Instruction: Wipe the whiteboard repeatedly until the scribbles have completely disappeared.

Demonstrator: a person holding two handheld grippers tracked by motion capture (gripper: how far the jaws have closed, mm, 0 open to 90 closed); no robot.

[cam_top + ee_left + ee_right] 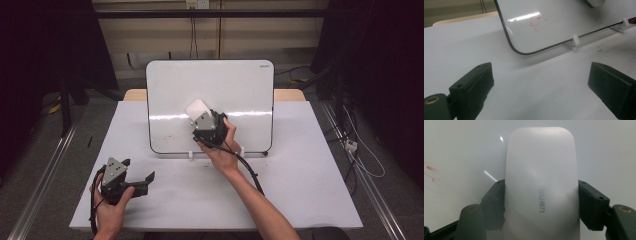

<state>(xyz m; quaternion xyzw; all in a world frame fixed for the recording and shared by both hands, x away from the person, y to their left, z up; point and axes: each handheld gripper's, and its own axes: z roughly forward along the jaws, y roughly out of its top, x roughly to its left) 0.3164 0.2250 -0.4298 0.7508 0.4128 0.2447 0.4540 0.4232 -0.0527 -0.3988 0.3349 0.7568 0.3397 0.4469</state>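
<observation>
White plastic eraser point(541, 185) — smooth, rounded, with a faint grey logo — sits clamped between the jaws of the right gripper point(206, 125), its long axis running straight out from the fingers and its face pressed to the whiteboard point(240, 85). Red marks point(537, 23) lie lower left on the board, so the wipe likely heads that way. Left gripper point(131, 175) rests on the table point(300, 165), jaws wide apart — well away.

The left hand point(107, 202) holds the left gripper point(137, 172) low and near the person. Its two black jaws are spread wide apart with nothing between them. The right arm point(255, 200) reaches far forward. The right gripper point(197, 111) is squeezed tight, and its jaws press in from both sides.
</observation>
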